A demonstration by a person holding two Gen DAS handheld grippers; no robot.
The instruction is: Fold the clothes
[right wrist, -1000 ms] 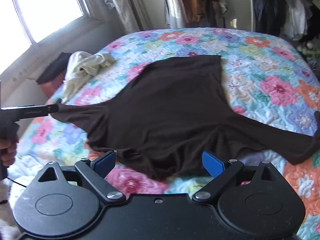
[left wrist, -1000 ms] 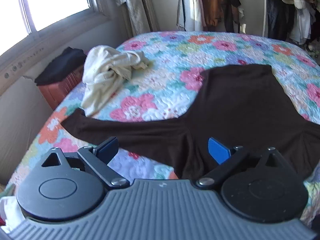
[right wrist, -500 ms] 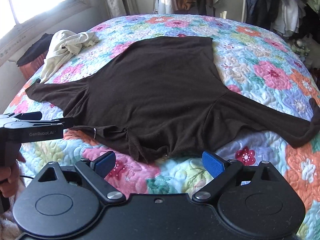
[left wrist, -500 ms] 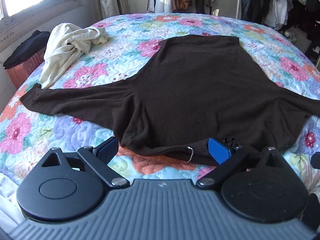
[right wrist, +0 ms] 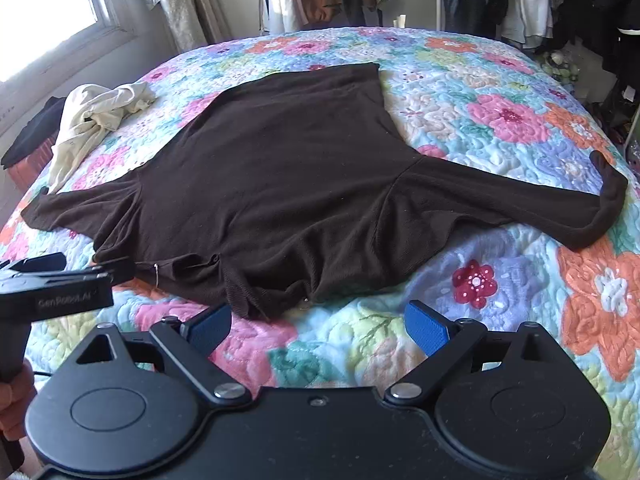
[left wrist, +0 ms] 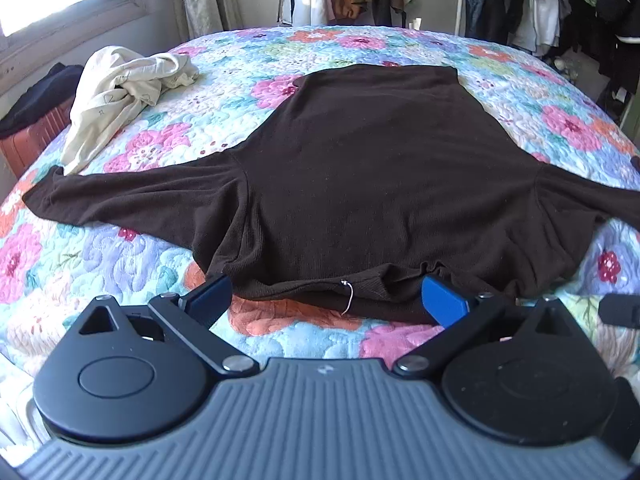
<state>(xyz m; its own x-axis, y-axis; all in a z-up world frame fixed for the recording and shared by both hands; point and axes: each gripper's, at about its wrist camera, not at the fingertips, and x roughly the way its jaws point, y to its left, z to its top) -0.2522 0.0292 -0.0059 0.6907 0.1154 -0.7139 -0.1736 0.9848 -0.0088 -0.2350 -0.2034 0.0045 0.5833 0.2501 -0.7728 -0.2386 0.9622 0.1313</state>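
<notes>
Garment: we are looking at a dark brown long-sleeved knit top (left wrist: pixel 372 168) lying spread flat on the flowered quilted bedspread (left wrist: pixel 420 46), both sleeves out to the sides and its neck end nearest us.
Left gripper (left wrist: pixel 326 300): we are holding it wide open with nothing between the blue pads, which are flanking the bunched neck edge.
Right gripper (right wrist: pixel 318 322): we are holding it wide open and empty too, just short of the rumpled near edge.
Risk, layers: we are likely pinching only the top layer if we close here, so the fold would drag unevenly.
Risk, thread: we are seeing a pale loose loop (left wrist: pixel 347 295) at the neck that a pad could snag.
Risk, sleeve: we are leaving the right cuff (right wrist: pixel 610 192) curled, which could fold in crooked.
Change: we are now facing the neck squarely, whereas a second ago the left view was pointing at the left sleeve; the top itself is lying as before.
</notes>
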